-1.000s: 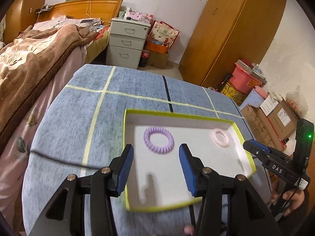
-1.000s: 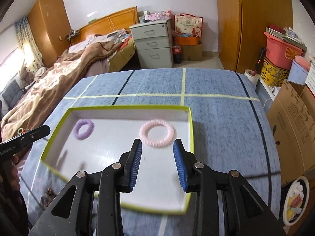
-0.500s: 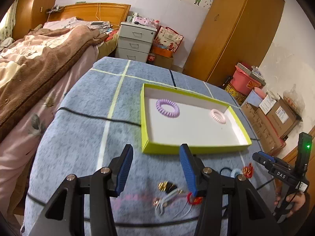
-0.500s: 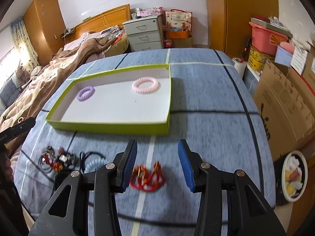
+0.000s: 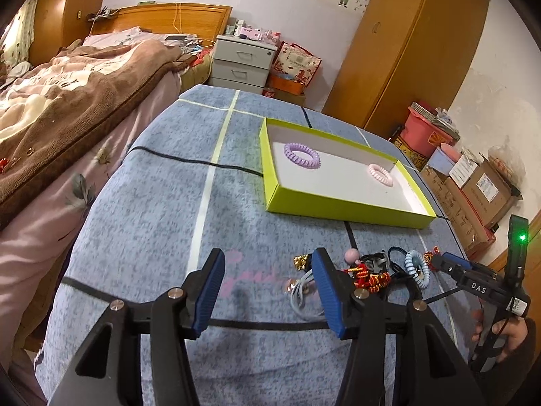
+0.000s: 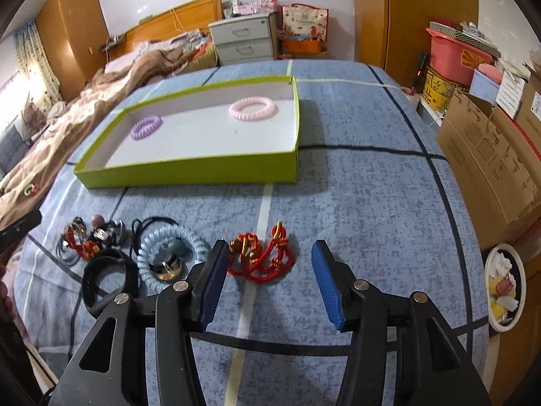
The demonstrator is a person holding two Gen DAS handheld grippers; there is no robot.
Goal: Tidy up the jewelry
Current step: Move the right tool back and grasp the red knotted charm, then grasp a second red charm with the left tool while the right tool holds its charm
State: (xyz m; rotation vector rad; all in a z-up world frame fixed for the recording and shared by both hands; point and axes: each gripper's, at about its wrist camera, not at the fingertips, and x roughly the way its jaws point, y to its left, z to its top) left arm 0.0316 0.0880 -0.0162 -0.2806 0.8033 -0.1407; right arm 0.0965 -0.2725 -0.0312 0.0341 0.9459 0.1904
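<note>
Lying just ahead of the right tongs (image 6: 267, 282), slightly toward their left finger, the red cord (image 6: 262, 257) looks light, soft and floppy, so I would pinch its bunched middle. Both tongs have just been opening and hold nothing; the left tongs (image 5: 267, 289) hover over bare cloth, the pile (image 5: 368, 272) to their right.

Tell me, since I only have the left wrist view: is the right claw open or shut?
Observer: Open. The right claw has just been opening its jaws, and its pads touch nothing.
Operator: What is it lined up on?
Observer: A red cord bracelet with gold beads, lying on the blue cloth just ahead of it, apart from the tangled pile.
Operator: Does my own claw hide anything in that pile?
Observer: Yes, a wide black band lies at its near edge.
</note>
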